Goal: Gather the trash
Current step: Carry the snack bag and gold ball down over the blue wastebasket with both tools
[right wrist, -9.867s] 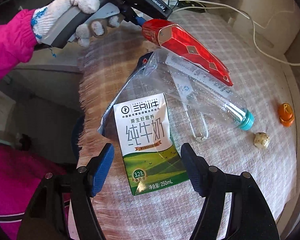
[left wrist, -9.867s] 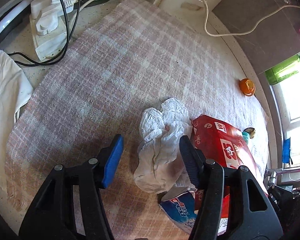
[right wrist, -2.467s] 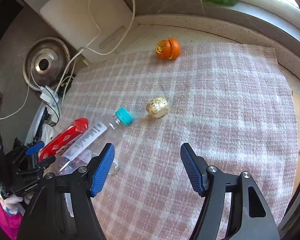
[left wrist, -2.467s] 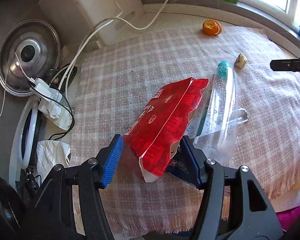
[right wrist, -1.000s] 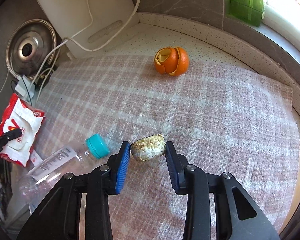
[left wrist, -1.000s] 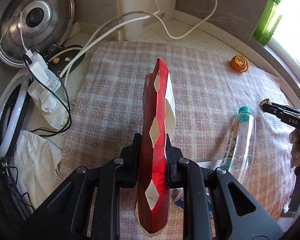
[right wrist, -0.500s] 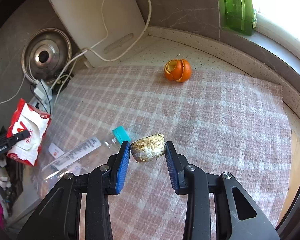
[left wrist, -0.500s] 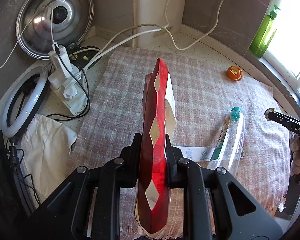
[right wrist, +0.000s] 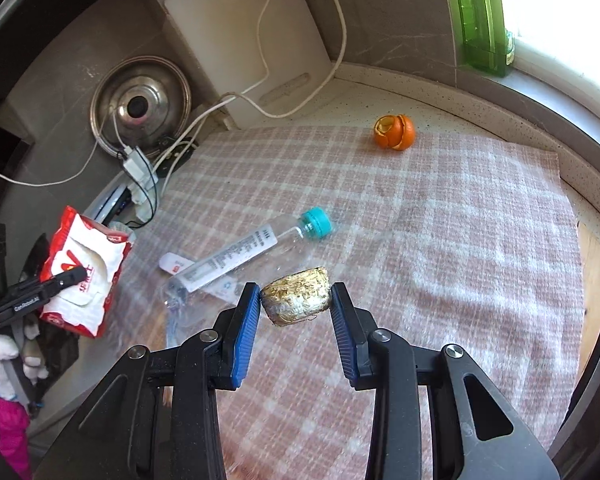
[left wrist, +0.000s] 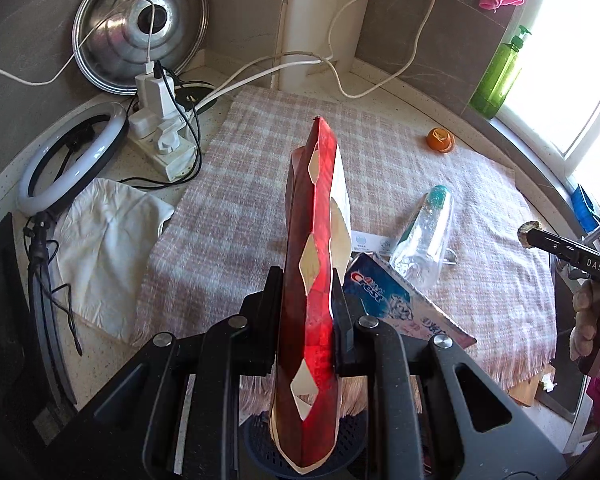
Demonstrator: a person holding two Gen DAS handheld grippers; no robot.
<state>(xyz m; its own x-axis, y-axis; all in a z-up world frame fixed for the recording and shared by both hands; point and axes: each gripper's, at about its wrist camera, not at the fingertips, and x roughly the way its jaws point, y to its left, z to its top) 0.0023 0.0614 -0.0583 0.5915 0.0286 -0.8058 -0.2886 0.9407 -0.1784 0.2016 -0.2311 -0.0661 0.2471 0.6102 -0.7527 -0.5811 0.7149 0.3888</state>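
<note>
A pink-and-white checked woven cloth (right wrist: 440,240) covers the speckled countertop (left wrist: 112,332) and carries most of the trash. Against the back wall lean a white rectangular board (right wrist: 244,40) and a round stainless-steel pot lid (left wrist: 140,28); a green plastic soap bottle (left wrist: 498,76) stands on the sill by the window. Left of the cloth lie a white ring light (left wrist: 70,160), a white power strip with plugged adapters (left wrist: 160,136) and a crumpled white paper towel (left wrist: 108,248).

On the cloth, a clear plastic bottle with a teal cap (right wrist: 244,256) lies on its side; its contents cannot be made out. Just beside its base lies a flattened blue-and-white toothpaste carton (left wrist: 396,300), partly under the left gripper. A curled orange peel (right wrist: 394,132) sits well apart, near the cloth's far edge.

The left gripper (left wrist: 306,304) is clenched on a flattened red-and-white snack packet (left wrist: 316,280), held edge-on and upright above the near edge of the cloth; in the right wrist view the same packet shows its white face at the far left. Below the packet's lower end, a dark blue perforated basket (left wrist: 260,444) is partly visible beneath the gripper; its inside is hidden.

The right gripper (right wrist: 296,300) grasps a small crumpled gold-and-silver foil cup (right wrist: 296,296) between its blue pads (right wrist: 244,336), lifted clear above the cloth, just in front of the bottle
</note>
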